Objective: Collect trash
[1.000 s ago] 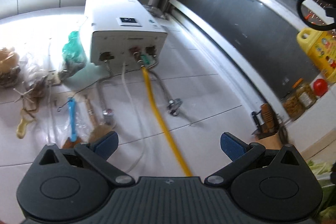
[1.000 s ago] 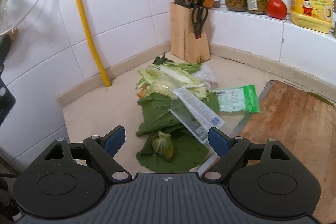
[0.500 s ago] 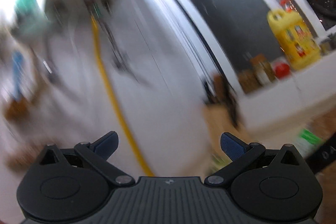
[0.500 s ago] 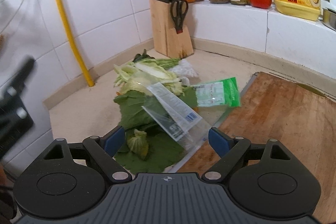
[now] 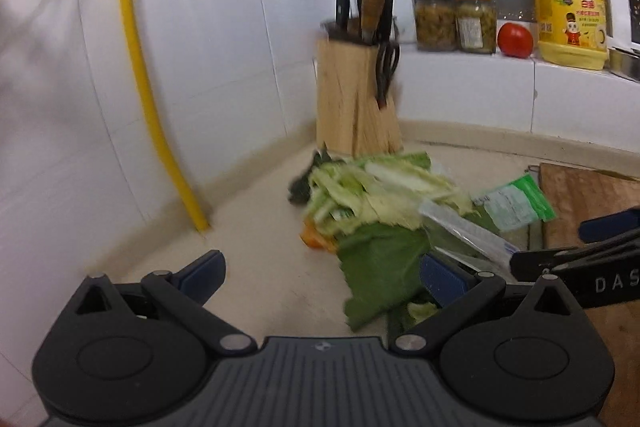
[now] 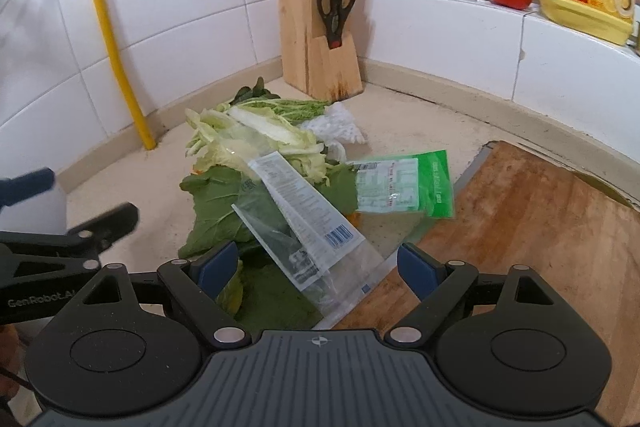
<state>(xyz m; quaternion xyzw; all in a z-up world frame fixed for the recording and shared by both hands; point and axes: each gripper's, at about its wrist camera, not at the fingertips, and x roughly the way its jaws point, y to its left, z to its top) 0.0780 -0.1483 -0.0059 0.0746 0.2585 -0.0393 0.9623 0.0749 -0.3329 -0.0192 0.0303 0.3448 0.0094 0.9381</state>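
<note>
**A:** Big picture first: a beige countertop (image 6: 420, 115) in a tiled corner, with a wooden cutting board (image 6: 520, 227) on the right. The trash sits in one heap between the wall and the board's edge.

**B:** The broad green leaves (image 6: 216, 211) are at the bottom, the pale cabbage trimmings (image 6: 256, 135) are on the far side, and a clear plastic bag (image 6: 312, 227) with a barcode is draped across the top. A green packet (image 6: 404, 183) lies just beside the board.

**A:** And here's the right gripper (image 6: 316, 265), jaws spread wide, nothing between the pads but the near end of that clear bag below them. It's angled down at the pile.

**B:** The left gripper (image 5: 320, 273) is wide too, and empty, hovering over bare counter just left of the leaves. The picture's a bit blurred on that side.

**A:** So how do you play this one?

**B:** I'd take the clear bag first, since it's on top. Come down until one pad slides under the film's near edge, then close on the doubled plastic, not a single slippery layer.

**A:** Any risk?

**B:** It could drag the cabbage with it. I'd lift slowly, and the left could pin or scoop the leaves from its side. Keep clear of the knife block (image 6: 316, 39) behind.
</note>
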